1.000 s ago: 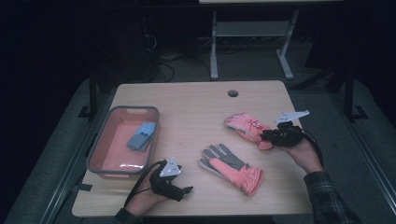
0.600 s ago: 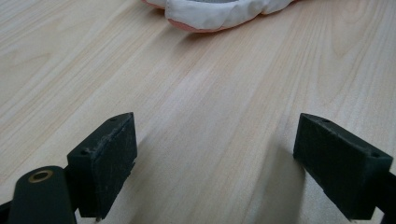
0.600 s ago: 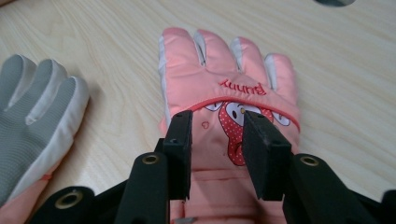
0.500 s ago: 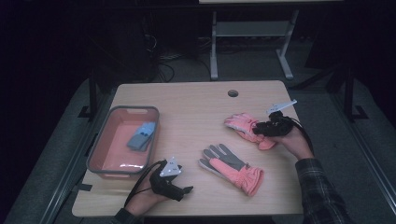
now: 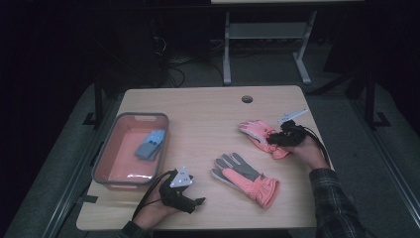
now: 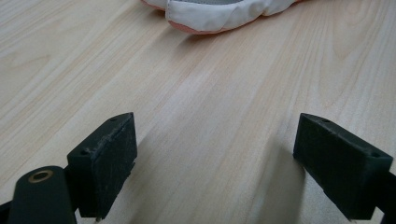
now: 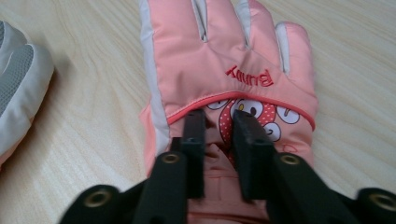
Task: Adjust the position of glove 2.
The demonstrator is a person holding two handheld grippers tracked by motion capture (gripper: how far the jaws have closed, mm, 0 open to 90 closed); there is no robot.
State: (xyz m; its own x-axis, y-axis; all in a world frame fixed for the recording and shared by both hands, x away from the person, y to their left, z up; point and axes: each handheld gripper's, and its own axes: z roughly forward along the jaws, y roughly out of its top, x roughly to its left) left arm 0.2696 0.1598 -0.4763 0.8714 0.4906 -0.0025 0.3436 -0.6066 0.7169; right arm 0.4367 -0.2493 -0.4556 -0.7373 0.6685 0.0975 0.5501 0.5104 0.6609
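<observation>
High view first: a pale wooden table [image 5: 208, 114] with a cable hole [image 5: 246, 98] near its far edge, and two pink gloves lying out on it. Over on the right, the right gripper [image 5: 277, 139] is down on the far pink glove [image 5: 257, 133], which lies near the table's right side, fingers pointing away towards the left. The right gripper view has it up close: the two black jaws are drawn in tight, pinching a fold of pink fabric right at the cartoon patch on the back of that glove [image 7: 224, 70], just below the red stitched lettering. So that one is clamped on the glove, no doubt about it.

The near glove [image 5: 245, 178] sits palm-up in the middle of the table, grey palm showing, pink cuff towards the person, well apart from the right gripper.

Down at the bottom left, the left gripper [image 5: 190, 201] rests low on the table near the front edge, just beside the corner of the pink tray [image 5: 106, 157]. Its own view shows the jaws spread wide with bare wood between them, gripping nothing, and the white-edged rim of the near glove [image 6: 219, 14] lying ahead at the top of the frame.

Inside the tray lies a small blue-grey item [image 5: 150, 144], too small to make out what it is
</observation>
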